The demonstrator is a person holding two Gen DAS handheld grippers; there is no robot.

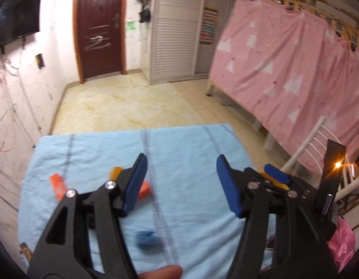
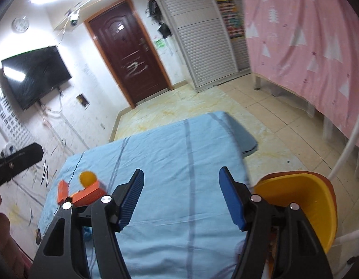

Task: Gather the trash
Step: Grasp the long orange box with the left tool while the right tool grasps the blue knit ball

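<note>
Both grippers up over the blue-sheeted table, nothing grabbed

Our left gripper [image 1: 181, 176] and right gripper [image 2: 180, 191] both gape, empty. Trash on the blue sheet [image 2: 170, 148]: orange boxes [image 2: 86, 194] and an orange ball [image 2: 87, 178] at 9 o'clock from our right jaws, a blurry blue wad [image 1: 145, 238] at 6 o'clock under the left. Yellow bin [image 2: 302, 207] at 3 o'clock.

Dark wooden door [image 1: 100, 25], tiled floor [image 1: 123, 102], pink curtain [image 1: 284, 69].
</note>
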